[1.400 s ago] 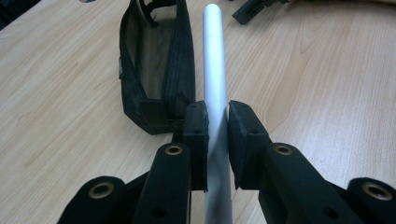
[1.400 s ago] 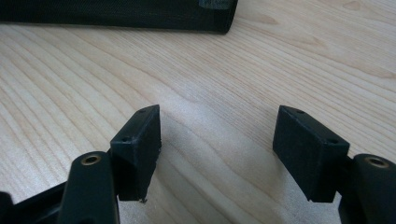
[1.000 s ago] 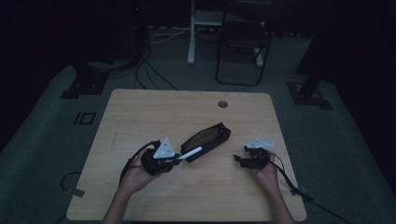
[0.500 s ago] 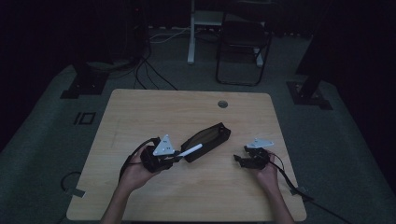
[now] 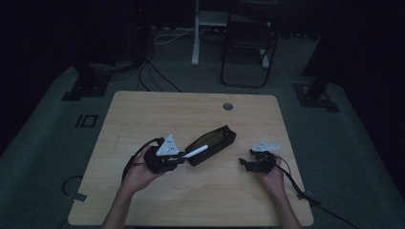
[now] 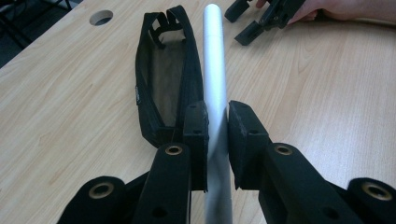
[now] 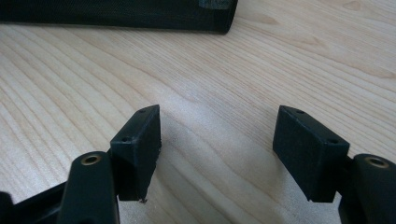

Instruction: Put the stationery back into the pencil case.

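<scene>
A black open pouch (image 5: 211, 144) lies slanted in the middle of the wooden table (image 5: 143, 109). My left gripper (image 5: 177, 160) is shut on a white pen-like stick (image 5: 193, 152), whose tip reaches over the pouch's near end. In the left gripper view the white stick (image 6: 213, 65) runs straight ahead between the jaws, beside the pouch (image 6: 163, 74). My right gripper (image 5: 244, 162) rests low on the table to the right of the pouch, open with nothing between its fingers (image 7: 140, 144). The pouch's edge (image 7: 140, 16) lies ahead of it.
A round cable hole (image 5: 228, 106) sits near the table's far edge. Beyond the table stand a dark chair (image 5: 248, 43) and stand legs on the floor. The other hand with its gripper (image 6: 275, 14) lies at the top of the left gripper view.
</scene>
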